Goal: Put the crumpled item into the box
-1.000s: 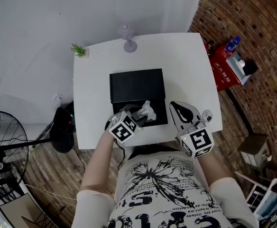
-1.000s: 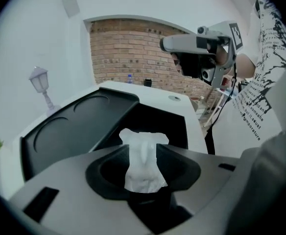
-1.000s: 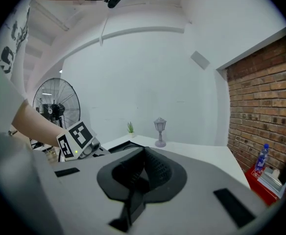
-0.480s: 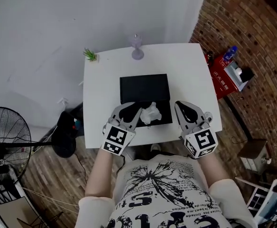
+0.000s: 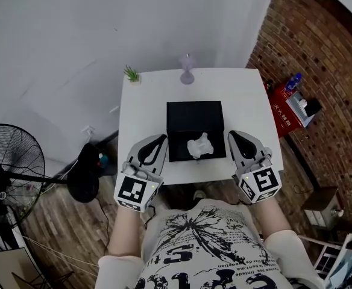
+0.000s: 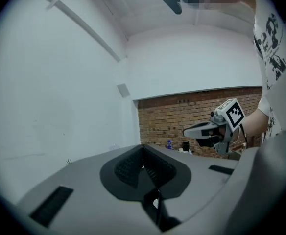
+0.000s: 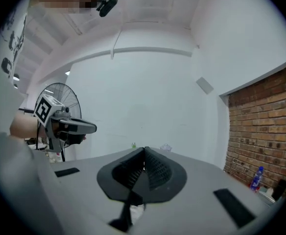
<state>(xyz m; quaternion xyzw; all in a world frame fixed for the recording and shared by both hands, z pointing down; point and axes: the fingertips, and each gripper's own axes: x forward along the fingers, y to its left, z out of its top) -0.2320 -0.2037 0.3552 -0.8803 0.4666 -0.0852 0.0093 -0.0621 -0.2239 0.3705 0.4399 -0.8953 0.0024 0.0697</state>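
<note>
The crumpled white item (image 5: 200, 146) lies inside the open black box (image 5: 194, 118) in the middle of the white table (image 5: 248, 95), in its near half. My left gripper (image 5: 160, 139) hovers just left of the box, over the table's front edge, jaws shut with nothing between them. My right gripper (image 5: 232, 135) hangs at the box's right side, also shut and empty. In the left gripper view the pads (image 6: 133, 166) meet, and the right gripper (image 6: 202, 130) shows beyond. The right gripper view shows its pads (image 7: 155, 169) pressed together and the left gripper (image 7: 79, 127) opposite.
A pale purple glass (image 5: 187, 71) and a small green plant (image 5: 131, 73) stand at the table's far edge. On the floor are a standing fan (image 5: 10, 161) at the left and a red case with a blue bottle (image 5: 292, 82) by the brick wall at the right.
The left gripper let go of the crumpled item over the box, drew back to the left of it and shut its jaws. The item now rests in the box. The right gripper barely moved.
</note>
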